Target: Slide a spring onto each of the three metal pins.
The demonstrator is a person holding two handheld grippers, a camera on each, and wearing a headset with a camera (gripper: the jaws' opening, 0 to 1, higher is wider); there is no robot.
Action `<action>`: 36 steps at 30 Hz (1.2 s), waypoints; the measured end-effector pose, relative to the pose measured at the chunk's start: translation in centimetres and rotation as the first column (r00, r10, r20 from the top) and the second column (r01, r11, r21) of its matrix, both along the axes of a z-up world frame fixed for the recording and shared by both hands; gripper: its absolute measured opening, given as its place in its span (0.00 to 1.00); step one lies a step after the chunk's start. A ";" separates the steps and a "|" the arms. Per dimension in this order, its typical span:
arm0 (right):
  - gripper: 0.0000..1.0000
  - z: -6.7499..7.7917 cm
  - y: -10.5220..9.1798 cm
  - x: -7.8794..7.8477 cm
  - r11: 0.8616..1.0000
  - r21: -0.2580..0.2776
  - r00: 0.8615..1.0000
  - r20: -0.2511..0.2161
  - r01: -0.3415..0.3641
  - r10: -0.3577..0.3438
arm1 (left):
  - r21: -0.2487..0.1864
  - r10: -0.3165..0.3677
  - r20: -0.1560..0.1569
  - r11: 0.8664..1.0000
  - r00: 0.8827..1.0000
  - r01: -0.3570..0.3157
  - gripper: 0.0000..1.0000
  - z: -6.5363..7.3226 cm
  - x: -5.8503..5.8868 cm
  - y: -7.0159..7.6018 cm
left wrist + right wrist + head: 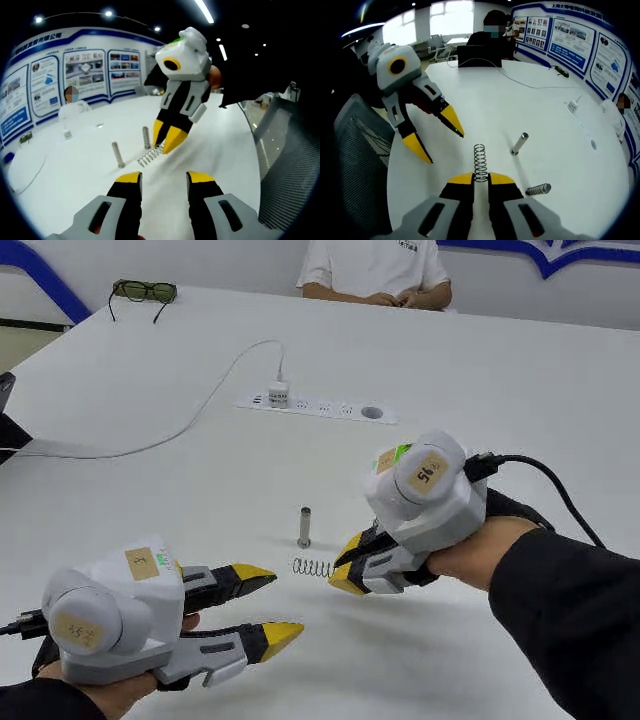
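White table [470, 370] lies under everything. Nipped almost closed, the right gripper [345, 565] pinches one end of the spring [312, 567], whose coils lie flat, pointing toward the left gripper [270, 603], which is spread wide and empty. Just beyond stands a bare pin [304, 527] — with so thin an end grip, the spring may flex or pop free when lifted over it.

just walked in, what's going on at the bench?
A person works two handheld grippers over a white table. The right gripper is shut on one end of a spring, held low near a bare upright pin. The left gripper is open and holds nothing. A second pin seems to carry a spring already.
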State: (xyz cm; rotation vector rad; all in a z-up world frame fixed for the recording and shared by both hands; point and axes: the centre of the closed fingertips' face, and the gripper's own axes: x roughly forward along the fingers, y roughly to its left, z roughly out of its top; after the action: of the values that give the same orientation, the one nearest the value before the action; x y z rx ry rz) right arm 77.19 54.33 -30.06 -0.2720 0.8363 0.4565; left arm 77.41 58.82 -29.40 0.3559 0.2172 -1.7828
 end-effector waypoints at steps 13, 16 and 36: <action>0.11 0.7 1.9 -2.5 0.993 0.027 0.992 -0.048 -0.115 0.116 | 0.002 -0.032 0.018 1.000 0.999 0.032 0.35 0.4 -1.0 -0.4; 0.11 0.8 2.4 -3.0 0.990 0.036 0.988 -0.058 -0.139 0.141 | 0.002 -0.044 0.027 0.999 0.999 0.044 0.33 0.5 -1.3 -0.4; 0.12 1.3 4.0 -4.7 0.974 0.068 0.967 -0.119 -0.217 0.224 | 0.027 -0.172 0.070 0.985 0.983 0.171 0.14 0.0 -4.0 0.0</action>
State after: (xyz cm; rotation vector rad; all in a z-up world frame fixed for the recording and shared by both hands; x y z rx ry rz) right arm 72.48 58.32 -28.79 -0.2898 0.9194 0.7101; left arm 73.42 58.78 -29.41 0.4649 0.1578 -1.9347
